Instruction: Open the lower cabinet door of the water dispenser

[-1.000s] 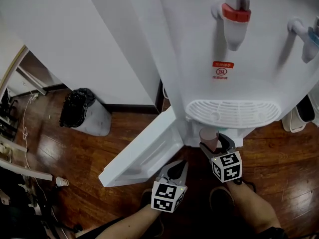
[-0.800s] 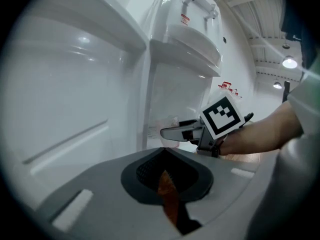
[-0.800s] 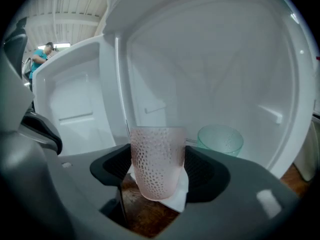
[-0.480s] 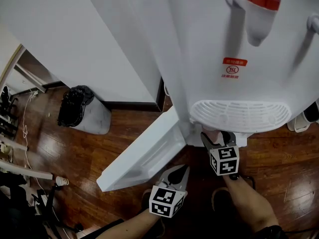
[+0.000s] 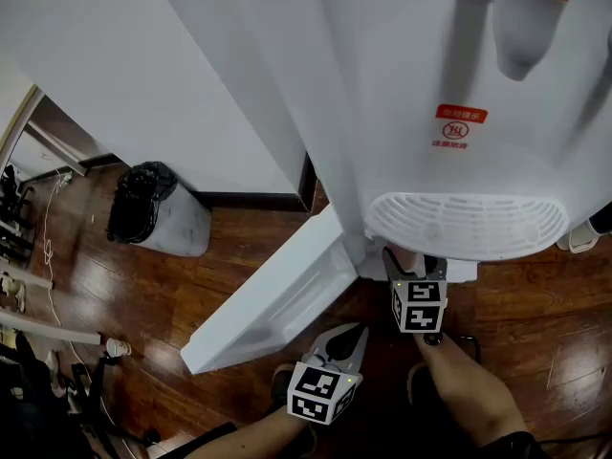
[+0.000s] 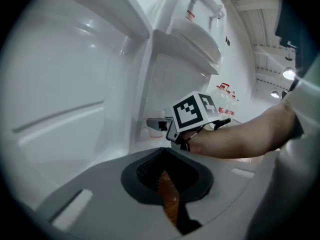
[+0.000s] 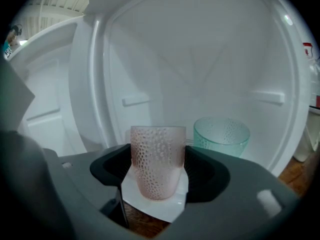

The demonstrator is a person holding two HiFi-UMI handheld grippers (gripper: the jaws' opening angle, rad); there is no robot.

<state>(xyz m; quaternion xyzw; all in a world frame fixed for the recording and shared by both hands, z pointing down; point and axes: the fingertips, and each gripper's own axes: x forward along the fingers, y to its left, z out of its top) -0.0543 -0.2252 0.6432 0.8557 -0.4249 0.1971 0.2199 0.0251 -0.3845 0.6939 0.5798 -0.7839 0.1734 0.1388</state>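
Note:
The white water dispenser (image 5: pixel 430 113) has its lower cabinet door (image 5: pixel 277 299) swung wide open to the left. My right gripper (image 5: pixel 406 261) reaches under the drip tray (image 5: pixel 464 223) into the cabinet mouth, shut on a pink dimpled cup (image 7: pixel 157 159) that stands upright between its pads. A green dimpled cup (image 7: pixel 221 136) stands further in, at the right of the white cabinet floor. My left gripper (image 5: pixel 349 338) hangs lower and to the left, beside the open door, shut and holding nothing. From the left gripper view the right gripper (image 6: pixel 156 124) points into the cabinet.
A bin with a black bag (image 5: pixel 158 208) stands by the wall at the left. A small paper cup (image 5: pixel 117 348) lies on the wood floor (image 5: pixel 143 285). The red tap (image 5: pixel 521 22) juts out above. The person's shoes are below the grippers.
My right gripper has moved down and forward with the pink cup, further under the drip tray. The left gripper has stayed almost where it was.

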